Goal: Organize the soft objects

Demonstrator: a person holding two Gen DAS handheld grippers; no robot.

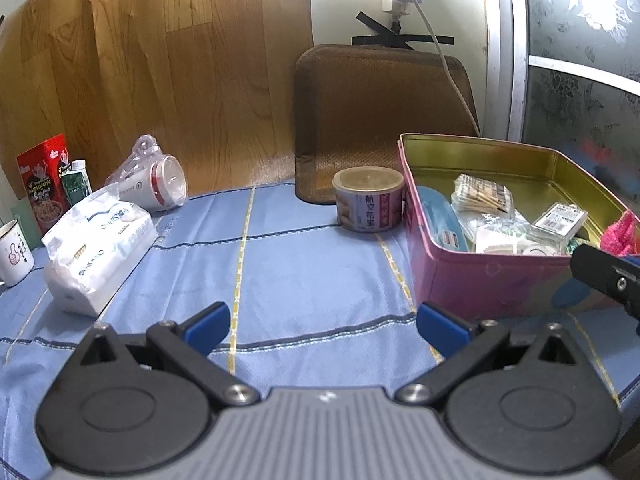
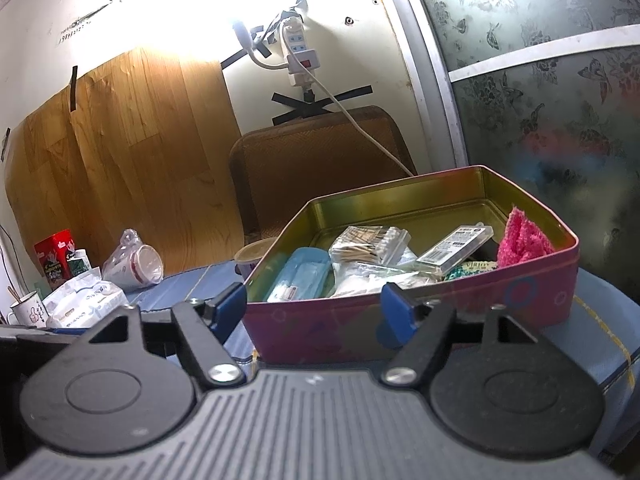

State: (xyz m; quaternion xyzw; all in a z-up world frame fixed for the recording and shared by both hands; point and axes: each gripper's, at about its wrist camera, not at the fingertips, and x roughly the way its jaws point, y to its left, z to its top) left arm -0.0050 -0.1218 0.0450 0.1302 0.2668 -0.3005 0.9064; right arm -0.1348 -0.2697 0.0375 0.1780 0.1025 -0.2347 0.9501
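Observation:
A pink tin box [image 1: 492,280] [image 2: 440,316] stands on the blue cloth at the right. It holds a pink fluffy cloth [image 2: 522,242] [image 1: 620,234] at its right end, a bag of cotton swabs [image 2: 370,242], a blue case [image 2: 298,276], a clear plastic case [image 2: 456,248] and other small packs. A white tissue pack [image 1: 96,246] [image 2: 82,306] lies at the left. My left gripper [image 1: 322,330] is open and empty above the cloth. My right gripper [image 2: 312,306] is open and empty just in front of the tin's near wall.
A round can [image 1: 368,200] stands left of the tin. A bagged cup [image 1: 156,180], a red box [image 1: 42,182], a small bottle [image 1: 78,182] and a white mug [image 1: 12,254] sit at the back left. A brown tray [image 1: 380,120] leans on the wall.

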